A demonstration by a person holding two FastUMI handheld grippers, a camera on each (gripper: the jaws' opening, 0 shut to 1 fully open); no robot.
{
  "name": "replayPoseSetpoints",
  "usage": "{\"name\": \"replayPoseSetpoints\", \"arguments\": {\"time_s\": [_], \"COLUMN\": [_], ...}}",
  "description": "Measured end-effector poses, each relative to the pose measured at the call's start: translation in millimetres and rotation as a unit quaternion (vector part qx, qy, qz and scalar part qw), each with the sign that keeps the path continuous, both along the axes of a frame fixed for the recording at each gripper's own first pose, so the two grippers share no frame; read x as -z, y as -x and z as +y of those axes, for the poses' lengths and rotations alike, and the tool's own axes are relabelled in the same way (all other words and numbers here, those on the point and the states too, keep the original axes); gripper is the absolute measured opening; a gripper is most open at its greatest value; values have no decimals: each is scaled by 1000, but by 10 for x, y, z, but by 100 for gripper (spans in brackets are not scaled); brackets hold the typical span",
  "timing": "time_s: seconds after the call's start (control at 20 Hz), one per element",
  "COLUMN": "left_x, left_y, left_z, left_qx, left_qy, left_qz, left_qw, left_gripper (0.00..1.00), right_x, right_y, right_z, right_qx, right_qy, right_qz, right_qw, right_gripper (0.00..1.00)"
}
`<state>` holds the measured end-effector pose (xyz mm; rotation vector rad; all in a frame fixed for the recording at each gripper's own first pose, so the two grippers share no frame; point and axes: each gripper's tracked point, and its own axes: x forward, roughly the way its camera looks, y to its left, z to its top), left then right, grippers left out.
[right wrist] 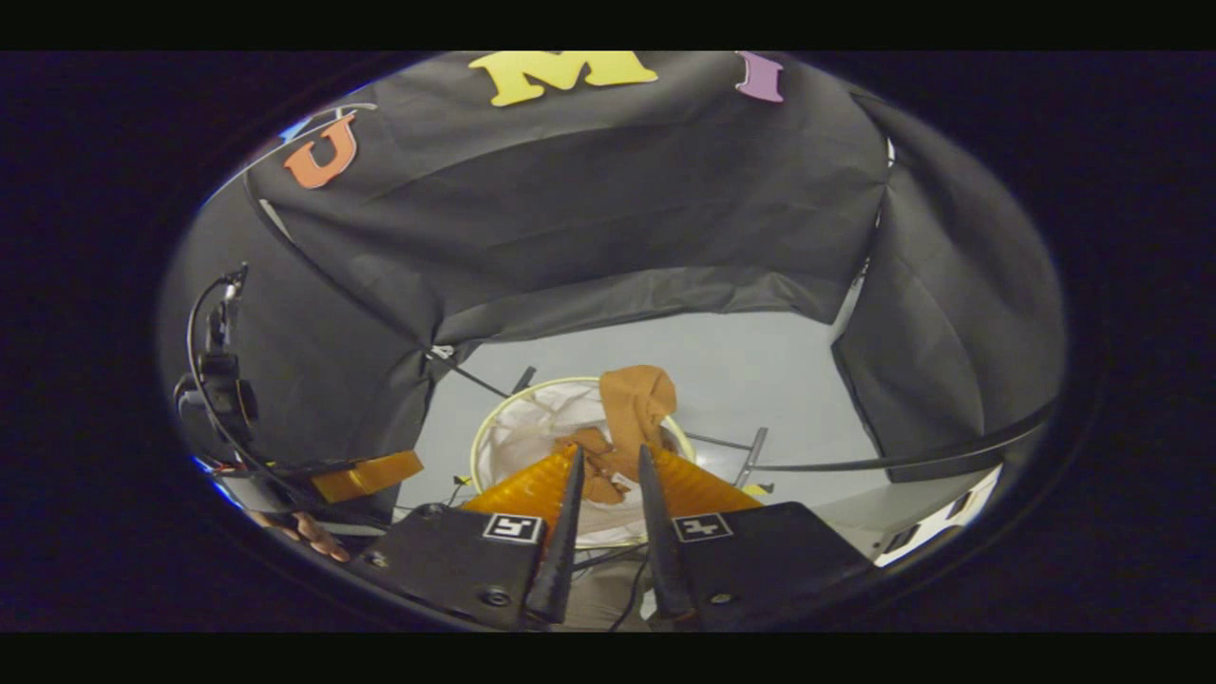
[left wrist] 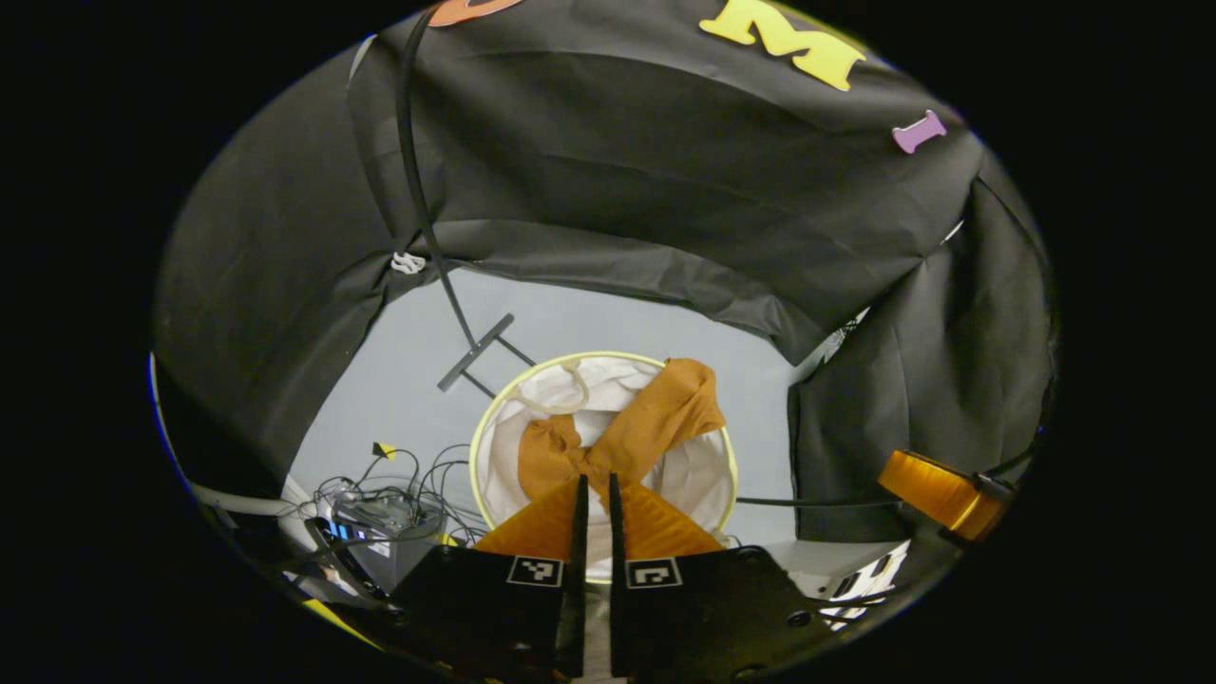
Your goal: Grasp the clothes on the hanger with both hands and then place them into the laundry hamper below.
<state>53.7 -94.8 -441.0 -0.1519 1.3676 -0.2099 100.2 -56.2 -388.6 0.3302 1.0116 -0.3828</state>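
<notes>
An orange-brown garment lies in the white laundry hamper on the floor, one end draped over the far yellow-green rim. My left gripper hangs above it, fingers almost together with nothing between them. In the right gripper view the garment lies in the same hamper, well below my right gripper, whose fingers stand a little apart and hold nothing. The left gripper's orange finger and a hand show at the left. The right gripper's orange finger shows at the right.
The clothes rack's black pole and foot stand on the grey floor behind the hamper, and another foot is to its right. Cables and a small device lie left of the hamper. Black cloth walls close in around the floor.
</notes>
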Motion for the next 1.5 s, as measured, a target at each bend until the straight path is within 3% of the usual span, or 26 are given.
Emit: {"name": "replayPoseSetpoints", "arguments": {"time_s": [0.1, 0.15, 0.2, 0.25, 0.3, 0.35, 0.4, 0.45, 0.5, 0.55, 0.6, 0.65, 0.7, 0.75, 0.8, 0.9, 1.1, 1.15, 1.35, 1.4, 1.5], "left_x": [-107, -139, -197, -237, -277, -313, -353, -421, -491, -570, -658, -754, -861, -980, -1141, -1515, -2494, -2727, -3814, -3998, -4280], "left_y": [75, 104, 140, 177, 213, 267, 286, 297, 298, 315, 310, 316, 337, 351, 342, 355, 308, 312, 404, 467, 572], "left_z": [-8, -28, -31, -29, -26, -16, -10, -7, -14, -17, -2, 9, 29, 47, 43, -8, -98, -111, -122, -80, -10], "left_qx": [-7, -13, -19, -25, -30, -34, -37, -40, -42, -43, -43, -42, -39, -36, -34, -33, -39, -40, -50, -54, -61], "left_qy": [-1, -3, -4, -5, -7, -11, -14, -18, -21, -27, -34, -42, -52, -62, -69, -71, -68, -68, -65, -65, -65], "left_qz": [-5, -8, -10, -14, -17, -18, -22, -29, -36, -46, -57, -69, -85, -104, -125, -169, -279, -307, -419, -442, -486], "left_qw": [1000, 1000, 1000, 1000, 999, 999, 999, 999, 998, 998, 997, 996, 994, 992, 989, 983, 957, 948, 904, 893, 869], "left_gripper": [14, 24, 16, 37, 38, 51, 58, 49, 60, 54, 76, 87, 73, 82, 93, 95, 95, 95, 95, 99, 97], "right_x": [-61, -95, -135, -174, -223, -280, -340, -393, -439, -486, -551, -631, -741, -865, -1039, -1482, -2349, -2488, -3240, -3401, -3714], "right_y": [37, 70, 124, 156, 165, 192, 235, 296, 343, 411, 461, 516, 554, 595, 647, 755, 1062, 1211, 1592, 1685, 1801], "right_z": [2, 14, 14, 2, -4, -8, -4, -19, -33, -70, -97, -138, -184, -244, -290, -328, -257, -247, -124, -108, -97], "right_qx": [-8, -14, -18, -23, -28, -33, -38, -42, -45, -48, -49, -50, -53, -55, -59, -65, -86, -91, -122, -127, -133], "right_qy": [6, 5, 5, 6, 8, 10, 12, 14, 15, 18, 20, 27, 36, 50, 64, 87, 124, 136, 157, 162, 170], "right_qz": [-7, -9, -10, -14, -19, -24, -29, -35, -40, -44, -51, -58, -71, -83, -97, -137, -230, -251, -336, -353, -389], "right_qw": [1000, 1000, 1000, 1000, 999, 999, 999, 998, 998, 998, 997, 997, 995, 994, 991, 985, 961, 954, 921, 913, 896], "right_gripper": [44, 48, 51, 55, 55, 56, 57, 58, 58, 58, 58, 60, 63, 61, 67, 74, 76, 80, 85, 86, 87]}}
